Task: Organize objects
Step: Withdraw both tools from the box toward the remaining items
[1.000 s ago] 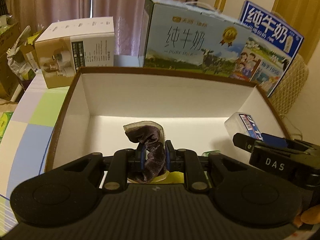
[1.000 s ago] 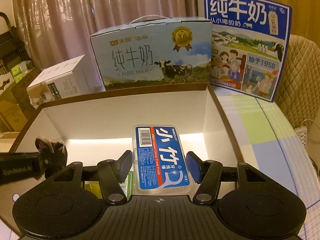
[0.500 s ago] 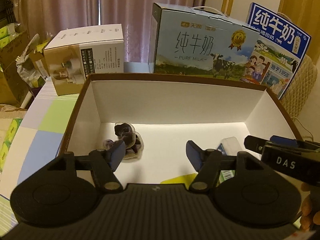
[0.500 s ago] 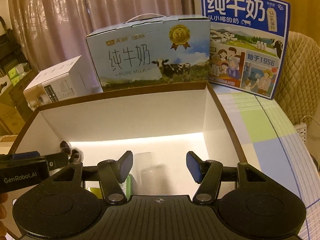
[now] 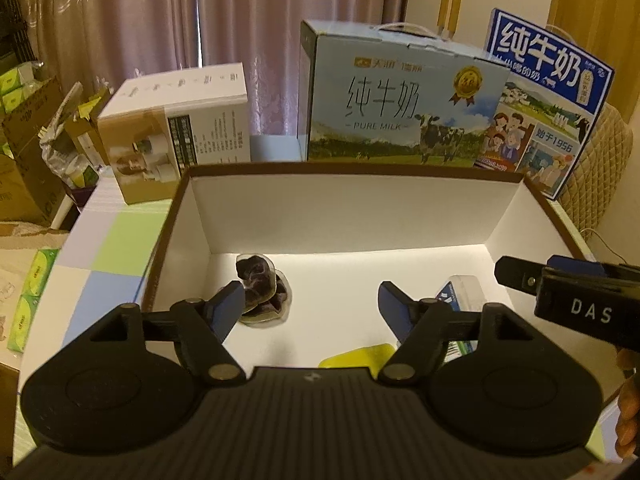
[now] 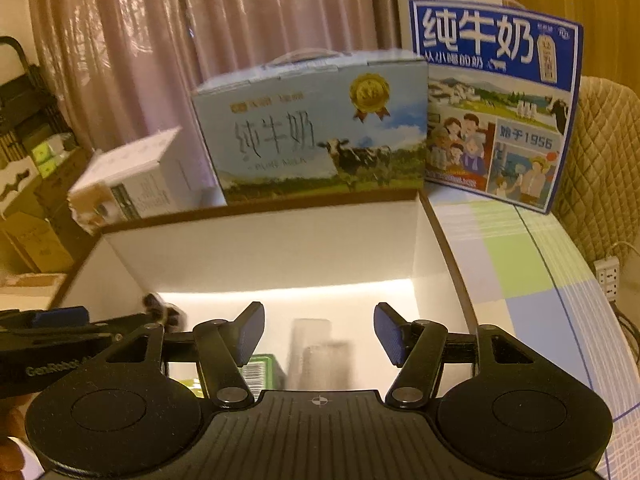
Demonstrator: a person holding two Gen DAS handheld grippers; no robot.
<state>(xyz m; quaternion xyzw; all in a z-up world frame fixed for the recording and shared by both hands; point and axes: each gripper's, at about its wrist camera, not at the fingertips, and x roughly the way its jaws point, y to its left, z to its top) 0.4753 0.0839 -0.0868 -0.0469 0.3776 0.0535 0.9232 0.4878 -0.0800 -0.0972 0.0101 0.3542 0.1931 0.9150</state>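
A brown-rimmed cardboard box [image 5: 352, 170] with a white inside fills both views. On its floor at the left lies a dark velvet scrunchie in clear wrap [image 5: 262, 290]. A clear floss-pick case [image 5: 460, 292] with a blue label lies at the right; in the right wrist view that case [image 6: 316, 354] is blurred. A yellow item [image 5: 360, 356] and a green packet [image 6: 260, 372] lie at the near side. My left gripper [image 5: 312, 306] hangs open above the box floor, holding nothing. My right gripper [image 6: 319, 332] is open too, also empty, over the case.
Behind the box stand a light-blue milk carton case [image 5: 400, 100], a dark-blue milk case [image 5: 548, 96] and a white-and-tan product box [image 5: 176, 128]. A checked tablecloth [image 6: 520, 264] covers the table. Cardboard clutter sits off the left edge; a quilted chair back [image 6: 604, 152] is at the right.
Both grippers have opened and pulled up and back. The scrunchie dropped from the left one onto the box floor; the floss-pick case dropped from the right one into the box.
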